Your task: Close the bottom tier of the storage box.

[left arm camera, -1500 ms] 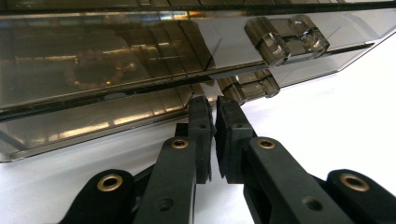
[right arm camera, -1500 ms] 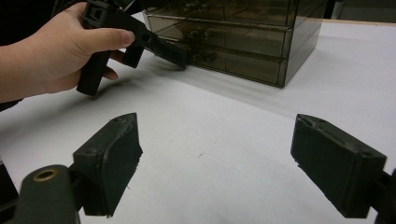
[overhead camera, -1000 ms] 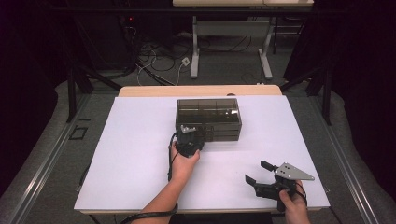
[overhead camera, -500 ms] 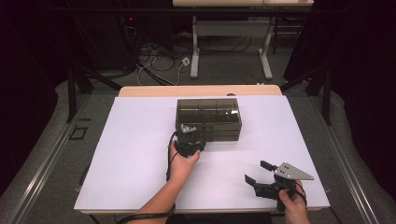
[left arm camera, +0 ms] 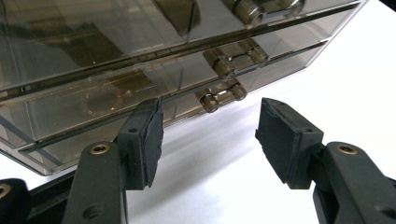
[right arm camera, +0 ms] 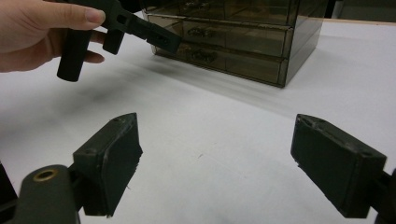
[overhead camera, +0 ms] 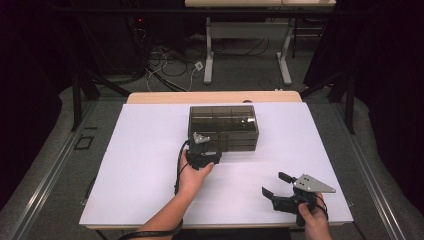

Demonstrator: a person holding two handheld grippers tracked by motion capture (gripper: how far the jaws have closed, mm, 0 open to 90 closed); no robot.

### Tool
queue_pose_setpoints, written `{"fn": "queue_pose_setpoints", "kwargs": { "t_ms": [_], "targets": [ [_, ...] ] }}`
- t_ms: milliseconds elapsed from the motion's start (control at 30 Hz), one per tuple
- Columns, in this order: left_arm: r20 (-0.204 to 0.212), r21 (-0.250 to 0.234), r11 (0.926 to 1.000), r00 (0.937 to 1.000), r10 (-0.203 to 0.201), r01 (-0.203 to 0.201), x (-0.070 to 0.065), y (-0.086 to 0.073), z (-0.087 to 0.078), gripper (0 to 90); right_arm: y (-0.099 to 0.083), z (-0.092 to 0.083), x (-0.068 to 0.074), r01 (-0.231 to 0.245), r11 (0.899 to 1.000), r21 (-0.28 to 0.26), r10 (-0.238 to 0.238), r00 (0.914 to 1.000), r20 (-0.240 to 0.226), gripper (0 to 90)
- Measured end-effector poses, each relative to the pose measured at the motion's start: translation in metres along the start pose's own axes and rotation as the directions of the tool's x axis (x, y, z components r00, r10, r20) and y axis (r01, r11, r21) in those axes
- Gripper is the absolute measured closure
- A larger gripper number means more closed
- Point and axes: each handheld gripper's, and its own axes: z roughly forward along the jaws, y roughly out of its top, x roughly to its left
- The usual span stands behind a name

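You get even overhead light on the white table (overhead camera: 150,150); the surroundings sink into darkness. Soft shadows fall beneath the smoky drawer box (overhead camera: 223,120). Your near jaws blur at both gripper views' bottom edges.

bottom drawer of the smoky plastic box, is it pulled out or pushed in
Pushed in: the bottom drawer front sits flush with the drawers above. The left gripper has just been opening, its pads clear either side of the knob.

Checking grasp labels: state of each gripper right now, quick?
Left gripper: open, jaws just been opening, nothing between the fingers, close in front of the drawer box handle.
Right gripper: open, empty, over the table.
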Motion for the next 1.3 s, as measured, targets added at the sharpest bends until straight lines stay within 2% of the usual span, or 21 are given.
{"fn": "queue_pose_setpoints", "kwargs": {
  "t_ms": [100, 200, 233, 267, 367, 400, 567, 633, 767, 800, 933, 1000, 1100, 1167, 1300],
  "targets": [
    [0.019, -0.008, 1.0, 0.9998, 0.006, -0.005, 0.0, 0.001, -0.004, 40.6, 0.0, 0.0, 0.0, -0.001, 1.0, -0.001, 0.001, 1.0, 0.001, 15.0],
    [0.034, -0.007, 0.9994, 0.9988, 0.034, -0.034, 0.0, 0.001, -0.009, 40.3, 0.0, 0.0, -0.001, -0.001, 1.0, -0.002, 0.001, 1.0, 0.003, 15.1],
    [0.04, -0.006, 0.9995, 0.9988, 0.03, -0.03, -0.001, 0.001, -0.01, 40.3, 0.0, 0.0, -0.001, 0.0, 1.0, -0.002, 0.0, 1.0, 0.003, 15.0],
    [0.034, -0.008, 0.9988, 0.9982, 0.049, -0.049, -0.001, 0.001, -0.012, 40.3, 0.0, 0.0, -0.001, 0.0, 1.0, -0.001, 0.0, 1.0, 0.002, 15.0],
    [0.01, -0.006, 0.9975, 0.9974, 0.071, -0.071, -0.001, 0.001, -0.017, 40.1, 0.0, 0.0, -0.001, 0.0, 1.0, -0.006, 0.0, 1.0, 0.004, 15.0],
    [0.006, -0.009, 0.9978, 0.9978, 0.066, -0.066, -0.001, 0.001, -0.02, 40.0, 0.0, 0.0, -0.001, -0.002, 1.0, 0.0, 0.002, 1.0, 0.003, 15.0],
    [0.04, -0.016, 0.9994, 0.9987, 0.03, -0.029, 0.001, 0.002, -0.027, 36.0, 0.0, 0.001, -0.001, 0.0, 1.0, -0.004, 0.0, 1.0, 0.004, 15.0],
    [0.052, -0.02, 0.9997, 0.9986, 0.011, -0.01, 0.002, 0.002, -0.03, 31.1, 0.0, 0.0, -0.001, -0.002, 1.0, 0.0, 0.002, 1.0, 0.005, 15.1],
    [0.06, -0.032, 0.9995, 0.9982, 0.008, -0.006, 0.006, 0.001, -0.035, 22.1, 0.0, 0.001, -0.001, 0.0, 1.0, -0.004, 0.001, 1.0, 0.005, 15.1],
    [0.06, -0.038, 0.9992, 0.9982, -0.005, 0.007, 0.006, 0.001, -0.037, 19.5, 0.0, 0.001, -0.001, 0.001, 1.0, 0.0, -0.001, 1.0, 0.005, 15.0],
    [0.057, -0.049, 0.9988, 0.9984, 0.003, 0.0, 0.009, 0.001, -0.043, 11.5, 0.0, 0.001, -0.001, 0.002, 1.0, 0.0, -0.002, 1.0, 0.005, 15.0],
    [0.061, -0.052, 0.9986, 0.9981, -0.01, 0.013, 0.009, 0.001, -0.046, 5.5, 0.0, 0.001, -0.001, 0.0, 1.0, -0.004, 0.0, 1.0, 0.005, 15.0],
    [0.068, -0.063, 0.9979, 0.9976, -0.009, 0.013, 0.012, 0.001, -0.052, 1.4, 0.0, 0.001, -0.001, -0.001, 1.0, 0.0, 0.001, 1.0, 0.007, 15.0],
    [0.048, -0.074, 0.9972, 0.9988, 0.002, 0.002, 0.013, 0.001, -0.056, 0.3, 0.0, 0.001, 0.0, 0.003, 1.0, -0.001, -0.003, 1.0, 0.006, 15.0],
    [0.054, -0.082, 0.9965, 0.9983, 0.02, -0.015, 0.015, -0.001, -0.066, 0.3, 0.001, 0.001, 0.0, 0.005, 1.0, 0.005, -0.005, 1.0, 0.004, 15.0]
  ]
}}
